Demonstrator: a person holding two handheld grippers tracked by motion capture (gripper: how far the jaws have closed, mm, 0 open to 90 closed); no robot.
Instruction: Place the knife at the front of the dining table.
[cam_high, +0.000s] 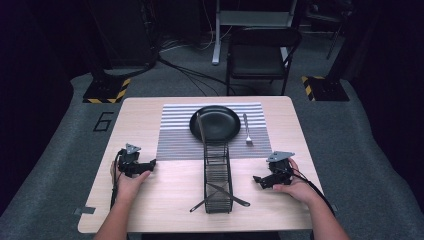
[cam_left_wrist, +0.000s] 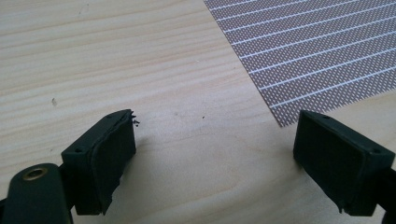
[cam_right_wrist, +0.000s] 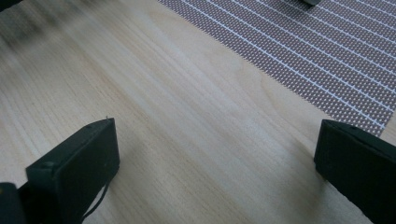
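Left black two-jaw tongs (cam_high: 148, 165) and right black two-jaw tongs (cam_high: 258, 180): hand-held, low, angled inward, both jaw pairs wide apart, nothing gripped.

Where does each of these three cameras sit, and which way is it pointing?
High view: above the person's side, looking forward and down on the table, striped placemat, black plate and wire basket; forearms, left gripper and right gripper show.
Left gripper view: rides the left gripper, facing bare wood and a placemat corner; open jaws show.
Right gripper view: rides the right gripper, likewise; open jaws show.
Shared: all three show wood and the placemat.
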